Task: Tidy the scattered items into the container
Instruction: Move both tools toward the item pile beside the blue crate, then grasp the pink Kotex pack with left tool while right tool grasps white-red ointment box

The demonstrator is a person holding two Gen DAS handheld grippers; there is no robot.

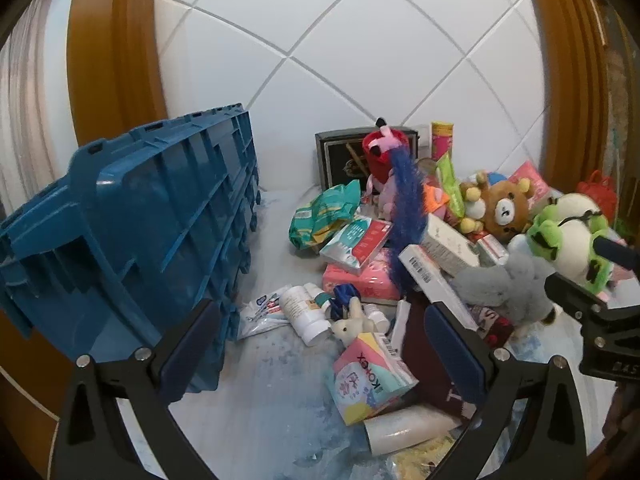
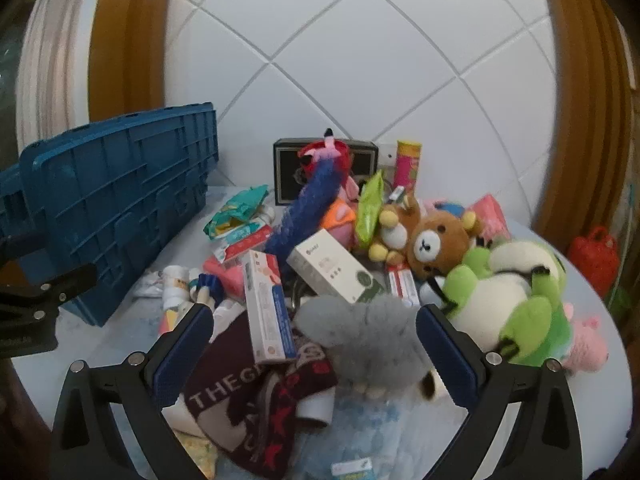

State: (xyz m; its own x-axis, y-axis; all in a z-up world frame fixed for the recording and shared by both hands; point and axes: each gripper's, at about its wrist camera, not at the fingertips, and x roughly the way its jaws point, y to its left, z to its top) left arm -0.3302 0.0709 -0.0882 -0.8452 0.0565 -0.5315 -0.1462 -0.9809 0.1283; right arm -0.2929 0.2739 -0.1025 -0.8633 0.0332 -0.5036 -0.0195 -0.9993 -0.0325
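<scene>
Scanning L to R, I had the blue crate [image 1: 132, 216] at far left on the desk [image 2: 600, 320], tilted on its side w/ ribbed underside toward me, opening not visible. Left gripper [image 1: 320, 344] hovered w/ jaws wide apart, holding nothing, over the tissue pack [image 1: 370, 376] and small white bottles [image 1: 304, 312]. Right gripper [image 2: 314, 344] was likewise spread and empty, straddling the grey plush [image 2: 360, 336] mid-pile. Further right sat the brown bear [image 2: 436, 248] and green frog plush [image 2: 516, 300], near the desk's right edge.

Judgement: first pick hadn't begun; nothing looked stowed. Next move prob. needed right jaws to drop and close on the grey plush, but the crate likely needed righting first. Open room was a bare strip betw. crate and pile; elsewhere cluttered, so snag risk.
</scene>
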